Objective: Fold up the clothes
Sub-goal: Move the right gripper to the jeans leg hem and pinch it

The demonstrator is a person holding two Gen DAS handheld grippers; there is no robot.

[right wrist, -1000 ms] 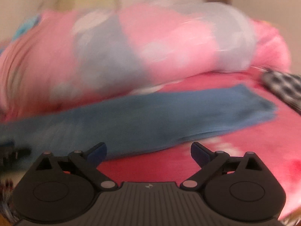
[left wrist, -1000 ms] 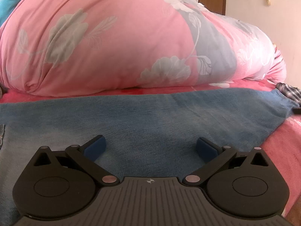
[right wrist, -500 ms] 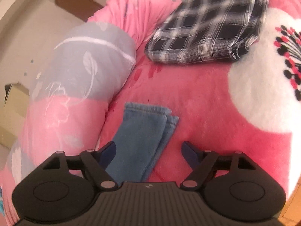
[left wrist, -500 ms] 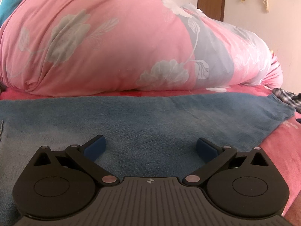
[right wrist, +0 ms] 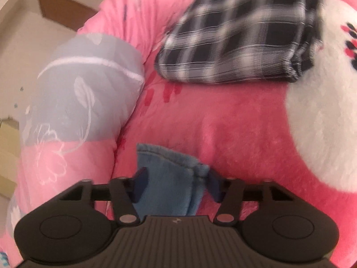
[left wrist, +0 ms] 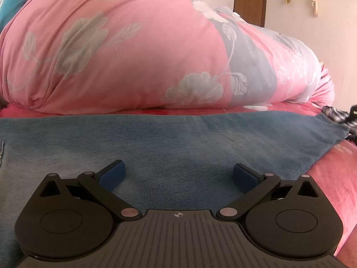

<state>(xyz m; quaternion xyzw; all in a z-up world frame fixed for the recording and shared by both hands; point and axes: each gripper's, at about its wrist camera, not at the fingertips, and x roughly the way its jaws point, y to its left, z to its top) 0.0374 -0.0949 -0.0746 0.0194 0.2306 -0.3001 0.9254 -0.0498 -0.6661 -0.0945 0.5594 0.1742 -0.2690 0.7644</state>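
While the jeans (left wrist: pixel 178 138) lie flat across the pink blanket (right wrist: pixel 234 120), stretched sideways just in front of the big rolled-up floral quilt (left wrist: pixel 133 51), we've got both grippers right on them. In the right wrist view the hem end of the jeans (right wrist: pixel 165 178) sits between the right gripper (right wrist: pixel 176 184) fingers; its jaws have just been closing, and the blue pads look like they're at the cuff's edges, though we can't say for sure they're squeezing it. The denim there is doubled, one leg stacked over the other. Our left gripper (left wrist: pixel 178 175) hangs low over the wider part of the jeans with its jaws spread wide, nothing between the pads but the cloth underneath. Further out, a folded black-and-white plaid garment (right wrist: pixel 241 33) rests on the blanket beyond the cuff, next to the quilt's end. A brown door (left wrist: pixel 250 0) shows at the back wall.
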